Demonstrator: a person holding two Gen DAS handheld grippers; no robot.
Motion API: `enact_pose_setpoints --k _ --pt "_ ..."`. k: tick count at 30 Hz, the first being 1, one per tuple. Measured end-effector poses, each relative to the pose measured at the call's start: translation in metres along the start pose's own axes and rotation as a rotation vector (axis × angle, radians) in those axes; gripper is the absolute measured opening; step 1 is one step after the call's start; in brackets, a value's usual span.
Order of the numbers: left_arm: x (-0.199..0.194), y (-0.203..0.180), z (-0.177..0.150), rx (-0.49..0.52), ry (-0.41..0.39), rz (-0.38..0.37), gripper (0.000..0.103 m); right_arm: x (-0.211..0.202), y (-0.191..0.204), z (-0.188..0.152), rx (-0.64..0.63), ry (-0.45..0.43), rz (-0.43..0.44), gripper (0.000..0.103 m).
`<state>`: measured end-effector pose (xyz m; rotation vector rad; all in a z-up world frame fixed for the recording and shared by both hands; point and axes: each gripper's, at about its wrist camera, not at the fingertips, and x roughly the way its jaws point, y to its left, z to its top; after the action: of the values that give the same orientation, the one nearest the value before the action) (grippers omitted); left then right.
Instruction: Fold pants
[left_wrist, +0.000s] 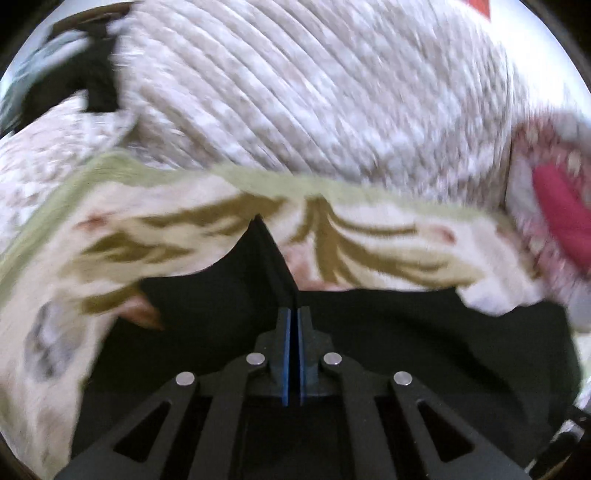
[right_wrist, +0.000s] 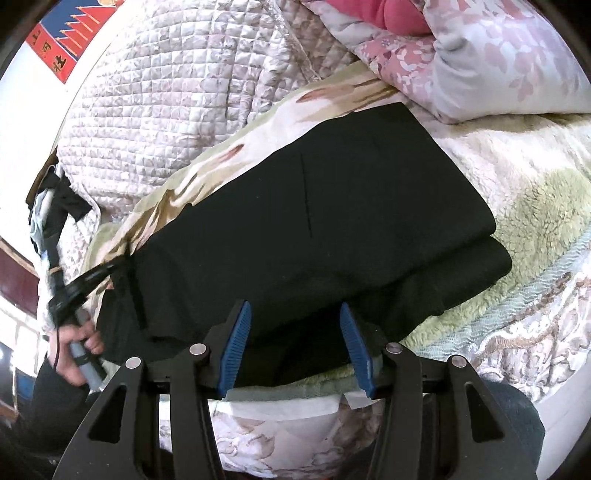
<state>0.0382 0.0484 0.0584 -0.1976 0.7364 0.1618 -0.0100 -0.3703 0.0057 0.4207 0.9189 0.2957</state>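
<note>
Black pants (right_wrist: 314, 206) lie doubled on the bed (right_wrist: 535, 206); left gripper (left_wrist: 293, 321) jaws pinched together on cloth, right gripper (right_wrist: 295, 332) jaws apart, likely another fold coming.

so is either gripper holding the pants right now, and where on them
The left gripper is shut on the black pants, pinching a raised fold at their left end. The right gripper is open over the near edge, holding nothing.

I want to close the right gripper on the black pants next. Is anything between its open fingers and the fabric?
Nothing visible. The right gripper is open, and only the near edge of the folded black pants lies between its fingers, on the fleece blanket.
</note>
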Motion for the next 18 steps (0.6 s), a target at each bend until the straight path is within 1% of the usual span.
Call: enact_pose_setpoints --k 2,3,4,6,9,11,13,15,17,18 --pt "-0.027 0.023 -0.007 -0.054 -0.037 0.002 0.004 0.0 -0.002 0.0 0.01 -0.002 0.005 0.051" --pt "-0.036 0.032 -0.012 -0.073 -0.042 0.005 0.004 -0.001 -0.003 -0.001 0.014 -0.003 0.006 0.051" --pt "-0.044 0.042 -0.019 -0.085 -0.043 0.002 0.004 0.0 -0.002 -0.001 0.015 -0.002 0.003 0.051" --pt "-0.051 0.06 -0.036 -0.105 -0.031 0.025 0.004 0.0 -0.001 -0.001 0.01 -0.001 -0.006 0.051" --pt "-0.044 0.087 -0.06 -0.189 0.037 0.037 0.004 0.001 0.0 -0.003 0.013 0.001 -0.012 0.052" --pt "-0.039 0.101 -0.073 -0.258 0.077 0.006 0.004 0.001 0.0 -0.003 0.022 0.004 -0.015 0.052" --pt "-0.034 0.106 -0.081 -0.302 0.111 -0.016 0.005 -0.001 0.0 -0.005 0.032 0.009 -0.019 0.052" --pt "-0.03 0.109 -0.084 -0.33 0.123 -0.058 0.013 -0.003 0.001 -0.005 0.036 0.009 -0.024 0.052" --pt "-0.029 0.109 -0.083 -0.346 0.113 -0.1 0.041 -0.007 0.001 -0.006 0.04 0.001 -0.032 0.053" --pt "-0.028 0.105 -0.082 -0.348 0.108 -0.114 0.045 -0.01 0.001 -0.007 0.045 -0.004 -0.036 0.053"
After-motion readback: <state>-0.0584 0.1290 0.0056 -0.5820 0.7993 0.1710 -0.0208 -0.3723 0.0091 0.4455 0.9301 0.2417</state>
